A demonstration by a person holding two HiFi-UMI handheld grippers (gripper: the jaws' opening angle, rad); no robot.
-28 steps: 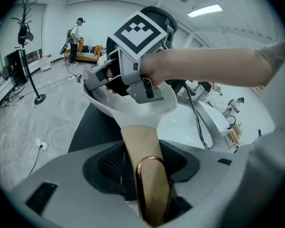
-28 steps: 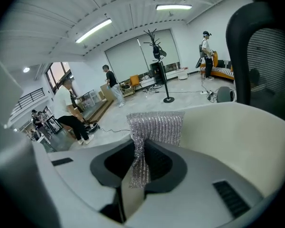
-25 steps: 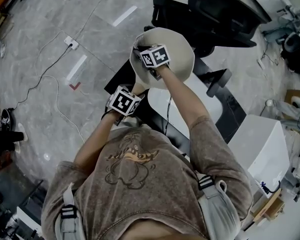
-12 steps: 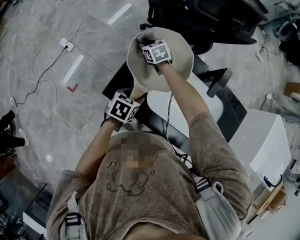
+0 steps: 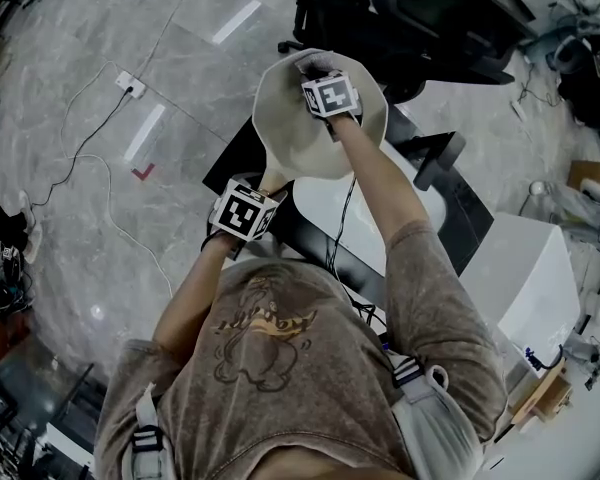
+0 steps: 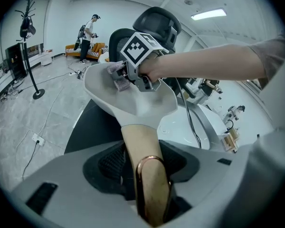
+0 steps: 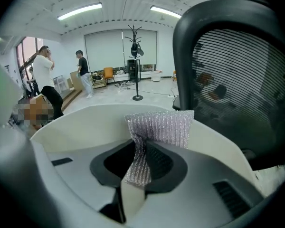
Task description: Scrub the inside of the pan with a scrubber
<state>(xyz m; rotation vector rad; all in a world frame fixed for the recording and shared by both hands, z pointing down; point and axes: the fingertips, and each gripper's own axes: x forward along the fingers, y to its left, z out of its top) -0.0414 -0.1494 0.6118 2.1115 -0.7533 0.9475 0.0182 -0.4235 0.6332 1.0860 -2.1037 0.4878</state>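
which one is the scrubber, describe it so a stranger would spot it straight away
Find the cream pan held up before the black office chair. At its far rim, the right gripper pinches the scrubber: a small, silvery, ribbed mesh pad, the only glittery thing there.

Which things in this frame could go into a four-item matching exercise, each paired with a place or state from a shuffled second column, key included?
Things
1. pan handle
2. scrubber
3. office chair
4. pan

Places or states
A. black, with a mesh back, beyond the pan
B. pinched in the right tongs
C. pale, with the right tongs reaching into it
D. clamped in the left tongs

Pairs: 1-D, 2-B, 3-A, 4-C
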